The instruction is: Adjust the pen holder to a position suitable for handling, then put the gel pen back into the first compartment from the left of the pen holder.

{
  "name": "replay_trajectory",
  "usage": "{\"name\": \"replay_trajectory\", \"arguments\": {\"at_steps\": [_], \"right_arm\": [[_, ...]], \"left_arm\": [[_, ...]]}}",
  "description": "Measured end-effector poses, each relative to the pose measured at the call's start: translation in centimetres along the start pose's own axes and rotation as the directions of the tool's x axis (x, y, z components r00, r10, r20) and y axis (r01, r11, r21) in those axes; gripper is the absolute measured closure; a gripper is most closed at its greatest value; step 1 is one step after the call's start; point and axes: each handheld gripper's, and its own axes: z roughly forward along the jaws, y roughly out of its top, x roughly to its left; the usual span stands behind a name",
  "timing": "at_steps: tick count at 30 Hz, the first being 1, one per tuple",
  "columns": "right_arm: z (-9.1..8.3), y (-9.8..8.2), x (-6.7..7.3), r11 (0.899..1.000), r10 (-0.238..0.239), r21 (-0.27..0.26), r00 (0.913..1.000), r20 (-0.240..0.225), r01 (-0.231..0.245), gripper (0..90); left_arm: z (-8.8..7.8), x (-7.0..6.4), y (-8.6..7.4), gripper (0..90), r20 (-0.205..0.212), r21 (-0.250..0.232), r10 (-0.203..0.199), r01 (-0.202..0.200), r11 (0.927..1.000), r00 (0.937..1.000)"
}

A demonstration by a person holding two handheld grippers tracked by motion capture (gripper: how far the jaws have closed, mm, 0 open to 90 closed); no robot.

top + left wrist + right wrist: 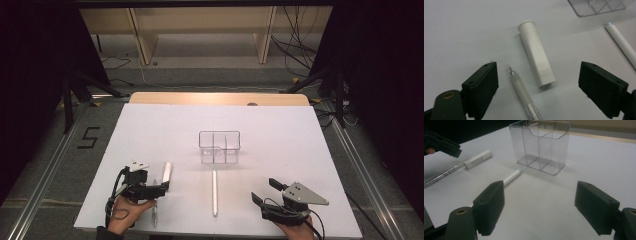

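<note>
My left gripper hovers open over the table's front left. Between its jaws, apart from the pads, lie a short white tube with a flared end and the tip of a translucent pen. A long white pen lies in the middle of the white table. Behind it stands a clear divided organizer. My right gripper rests open at the front right, with nothing between its jaws, pointing toward the organizer.
The right gripper view has the white tube and the translucent pen at far left, under a black jaw of the other gripper. Light wooden shelving and cables stand beyond the table's far edge.
</note>
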Motion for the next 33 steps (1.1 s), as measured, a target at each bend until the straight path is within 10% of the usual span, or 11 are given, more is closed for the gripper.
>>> {"name": "replay_trajectory", "arguments": {"at_steps": [11,33], "right_arm": [[0.0,0.0,0.1,1.000,0.001,0.001,1.0000,0.002,-0.001,24.6],[0.0,0.0,0.0,1.000,-0.003,0.001,1.0000,0.001,0.003,24.6]], "left_arm": [[0.2,0.0,-1.0,15.8,-0.059,0.046,0.027,-0.024,0.9986,0.9979],[0.3,-0.7,-2.3,24.9,-0.042,0.094,0.032,-0.028,0.9952,0.9986]]}}
